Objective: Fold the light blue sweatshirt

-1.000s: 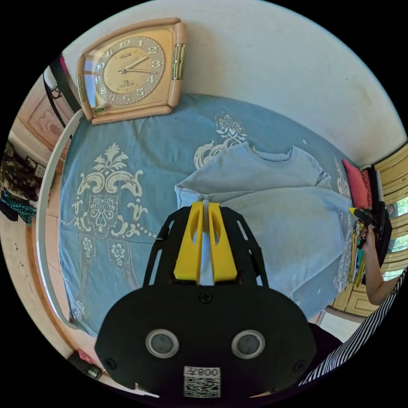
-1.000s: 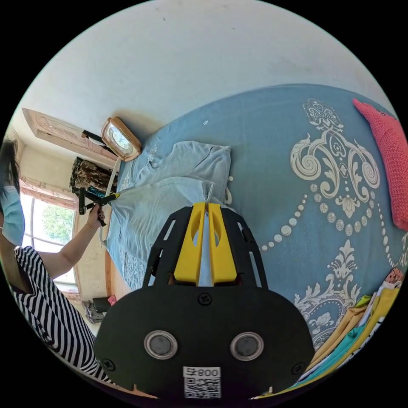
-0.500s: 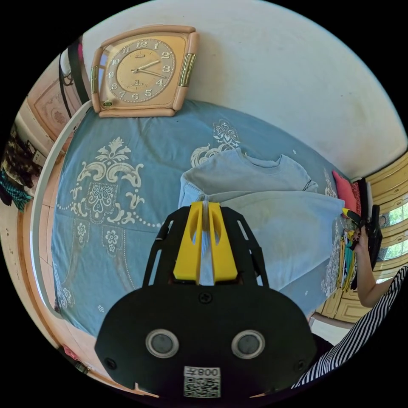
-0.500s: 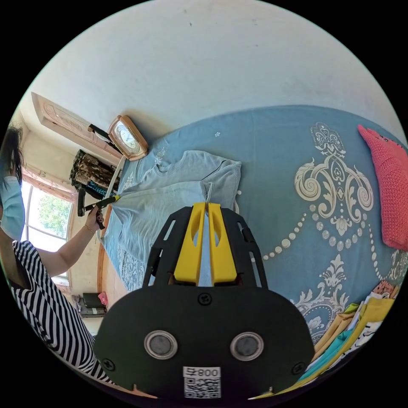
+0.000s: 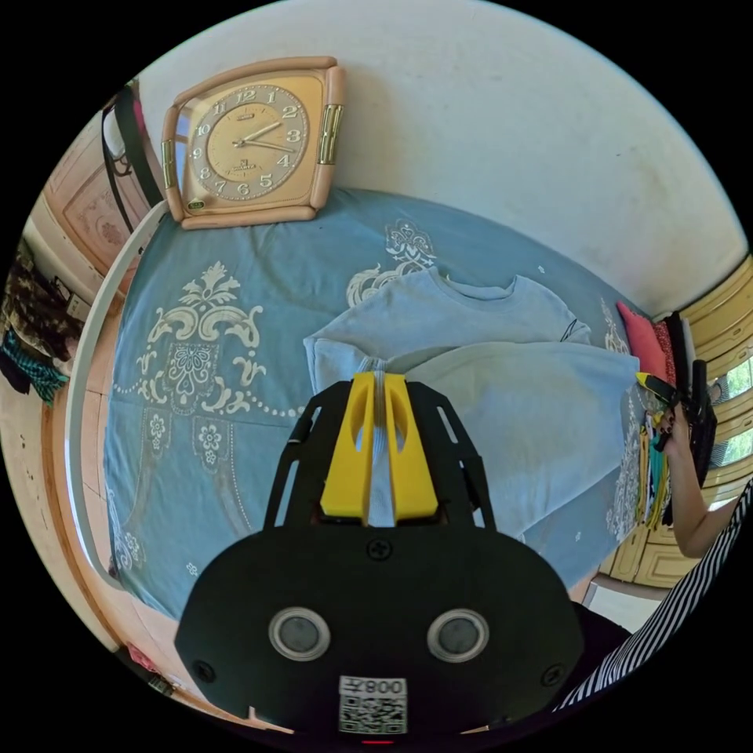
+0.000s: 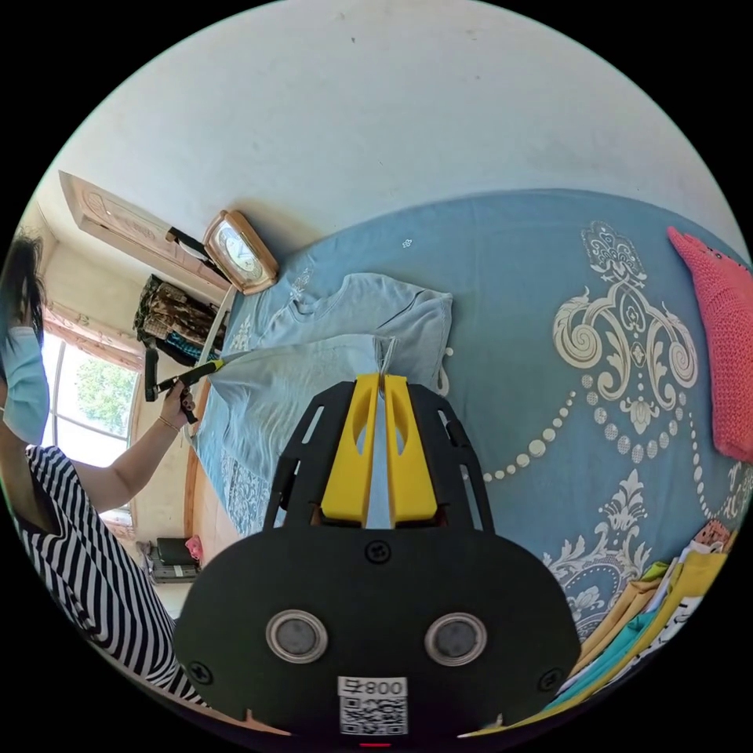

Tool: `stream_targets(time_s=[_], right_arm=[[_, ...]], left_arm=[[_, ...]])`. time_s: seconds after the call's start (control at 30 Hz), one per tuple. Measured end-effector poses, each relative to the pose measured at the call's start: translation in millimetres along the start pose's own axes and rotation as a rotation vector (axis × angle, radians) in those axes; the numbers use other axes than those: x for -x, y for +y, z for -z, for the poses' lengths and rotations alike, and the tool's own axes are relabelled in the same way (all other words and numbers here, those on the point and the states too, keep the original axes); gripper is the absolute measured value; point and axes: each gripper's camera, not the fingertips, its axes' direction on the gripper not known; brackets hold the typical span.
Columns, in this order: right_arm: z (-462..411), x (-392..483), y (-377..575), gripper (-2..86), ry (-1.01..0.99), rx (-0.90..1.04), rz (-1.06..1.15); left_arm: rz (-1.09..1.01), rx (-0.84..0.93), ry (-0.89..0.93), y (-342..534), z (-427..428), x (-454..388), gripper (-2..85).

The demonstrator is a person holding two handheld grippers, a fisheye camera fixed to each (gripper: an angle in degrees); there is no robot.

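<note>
Both hand-held grippers clamp sweatshirt [image 5: 502,408] hem.

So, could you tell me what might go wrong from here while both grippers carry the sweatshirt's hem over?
The left gripper and right gripper each pinch only a thin edge of the light blue sweatshirt, so the fabric may slip out. The lifted half spans between them; uneven lowering could leave a crooked fold. The bedspread underneath could also bunch if the cloth drags.
</note>
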Motion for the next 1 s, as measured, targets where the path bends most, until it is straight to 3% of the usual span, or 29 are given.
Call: stream_targets(time_s=[0.43,0.67,1.0], right_arm=[[25,4,-74,0.8,0.07,-0.115,0.137],[-21,-58,-109,0.8,0.043,-0.039,-0.006],[-17,-98,-120,1.6,0.073,-0.072,-0.011]], left_arm=[[0.001,-0.112,-0.033,-42,9,40,2.0],[0.104,0.02,-0.083,-53,-66,76,2.0],[0.108,-0.047,-0.087,-61,-96,113,2.7]])
